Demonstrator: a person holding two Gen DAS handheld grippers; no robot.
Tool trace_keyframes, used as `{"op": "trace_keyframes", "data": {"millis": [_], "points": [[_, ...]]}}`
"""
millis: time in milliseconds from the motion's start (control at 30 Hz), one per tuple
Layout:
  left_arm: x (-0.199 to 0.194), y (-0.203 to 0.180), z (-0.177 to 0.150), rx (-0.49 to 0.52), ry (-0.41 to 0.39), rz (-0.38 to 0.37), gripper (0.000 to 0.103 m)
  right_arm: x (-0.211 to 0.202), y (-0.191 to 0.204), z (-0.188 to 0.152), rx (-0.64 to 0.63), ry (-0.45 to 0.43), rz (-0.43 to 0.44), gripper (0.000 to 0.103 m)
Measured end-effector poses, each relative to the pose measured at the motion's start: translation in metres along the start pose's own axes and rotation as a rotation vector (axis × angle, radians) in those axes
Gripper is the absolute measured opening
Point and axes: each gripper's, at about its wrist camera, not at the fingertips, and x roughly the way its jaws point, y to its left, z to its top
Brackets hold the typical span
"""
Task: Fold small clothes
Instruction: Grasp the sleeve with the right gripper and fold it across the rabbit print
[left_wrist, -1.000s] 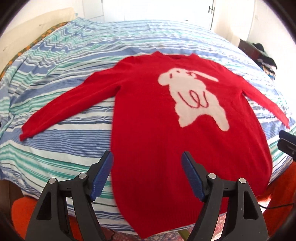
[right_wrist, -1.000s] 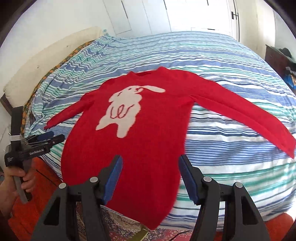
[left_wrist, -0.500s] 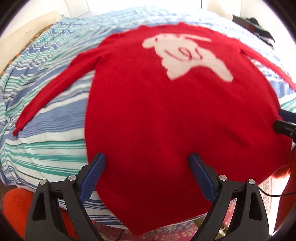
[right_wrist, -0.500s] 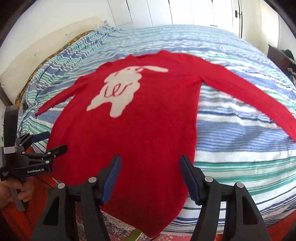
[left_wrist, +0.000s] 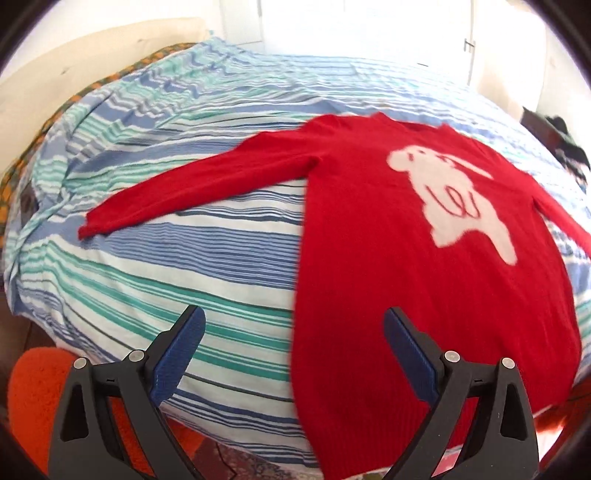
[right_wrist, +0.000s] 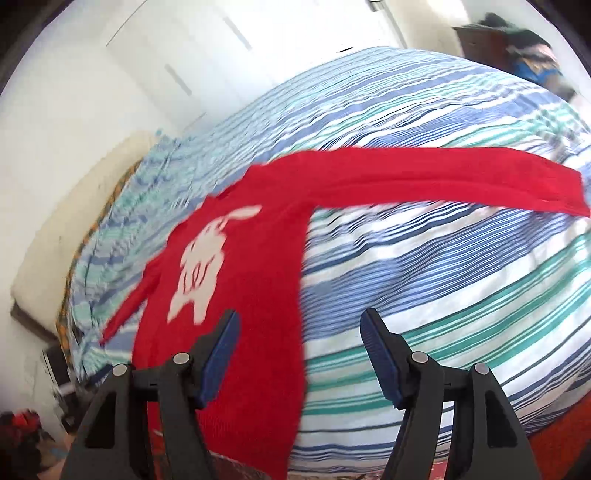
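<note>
A red sweater with a white rabbit on its chest lies flat, face up, on the striped bed, sleeves spread, hem hanging over the near edge. My left gripper is open and empty above the bedcover, at the sweater's left side edge; the left sleeve stretches out beyond it. In the right wrist view the sweater is at the left and its right sleeve runs far right. My right gripper is open and empty over the sweater's right side edge.
The bed has a blue, green and white striped cover, also seen in the right wrist view. A cream headboard is at the left. Orange floor covering lies below the bed edge. Dark clutter sits at the far right.
Both views are blurred by motion. My left gripper has swung left toward the left sleeve side. My right gripper has swung right toward the right sleeve side. The sweater has not moved.
</note>
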Motion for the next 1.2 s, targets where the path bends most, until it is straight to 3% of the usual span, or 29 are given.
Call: {"op": "trace_keyframes", "data": {"millis": [133, 200, 300, 433, 633, 700, 733, 767, 833, 933, 1100, 1200], "points": [[0.009, 0.030, 0.005, -0.127, 0.021, 0.038, 0.097, -0.047, -0.113, 0.046, 0.386, -0.143, -0.033, 0.067], [0.013, 0.035, 0.004, -0.159, 0.033, 0.048, 0.097, -0.061, -0.164, 0.053, 0.577, -0.152, -0.031, 0.068], [0.019, 0.035, 0.002, -0.163, 0.052, 0.065, 0.097, -0.062, -0.204, 0.047, 0.771, -0.150, 0.077, 0.068], [0.023, 0.030, 0.000, -0.138, 0.070, 0.078, 0.097, -0.044, -0.220, 0.041, 0.849, -0.142, 0.111, 0.068], [0.026, 0.033, -0.001, -0.152, 0.090, 0.083, 0.097, -0.028, -0.235, 0.050, 0.916, -0.246, -0.015, 0.064], [0.030, 0.036, -0.001, -0.173, 0.107, 0.081, 0.097, -0.026, -0.232, 0.054, 0.887, -0.254, -0.080, 0.051], [0.031, 0.039, -0.002, -0.183, 0.114, 0.079, 0.097, -0.024, -0.229, 0.058, 0.853, -0.229, -0.138, 0.024], [0.031, 0.041, -0.002, -0.192, 0.117, 0.078, 0.097, -0.025, -0.227, 0.064, 0.809, -0.201, -0.209, 0.007], [0.030, 0.044, -0.001, -0.207, 0.117, 0.075, 0.097, -0.032, -0.214, 0.080, 0.714, -0.196, -0.270, 0.006], [0.029, 0.046, -0.002, -0.227, 0.113, 0.061, 0.097, -0.049, -0.168, 0.119, 0.529, -0.225, -0.240, 0.006], [0.031, 0.045, -0.002, -0.230, 0.115, 0.037, 0.097, -0.045, -0.032, 0.190, 0.168, -0.209, -0.078, 0.006], [0.030, 0.047, -0.001, -0.233, 0.107, 0.032, 0.097, -0.019, 0.065, 0.204, -0.040, -0.147, 0.046, 0.006]]}}
